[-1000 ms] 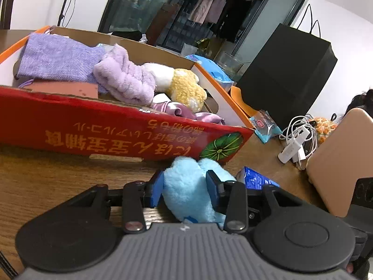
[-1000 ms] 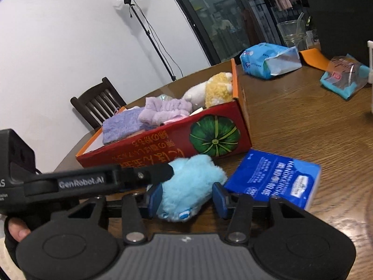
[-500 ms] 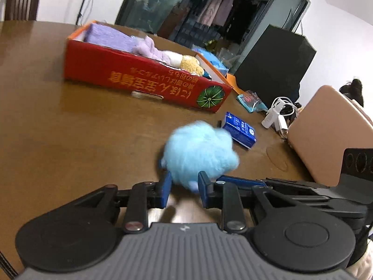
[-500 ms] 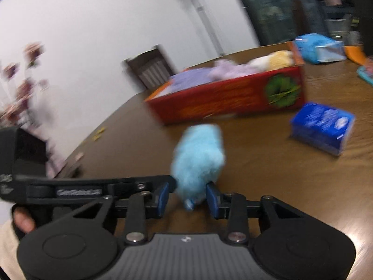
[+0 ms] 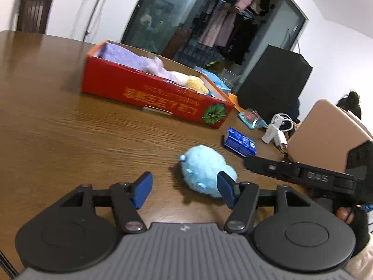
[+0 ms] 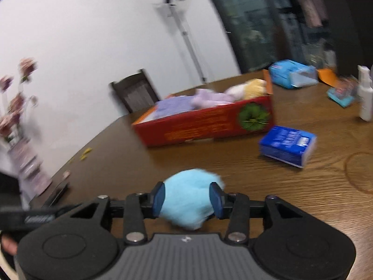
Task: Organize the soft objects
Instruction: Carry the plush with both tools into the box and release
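Blue fluffy plush toy on the table, red box ahead of the fingers

The left gripper (image 5: 184, 190) is spreading its fingers, wide apart now, and the blue plush toy (image 5: 205, 169) sits on the wooden table (image 5: 70, 135) just past the right fingertip, not squeezed. The right gripper (image 6: 187, 198) has both pads against the plush and its jaws are easing open. Farther out, the red cardboard box (image 5: 149, 91) holds a purple towel (image 5: 126, 57), a lilac fuzzy thing (image 6: 211, 98) and a yellow-and-white plush (image 5: 194, 82).

box lettering (image 6: 195, 128) blurred, flowers (image 6: 14, 107) smeared
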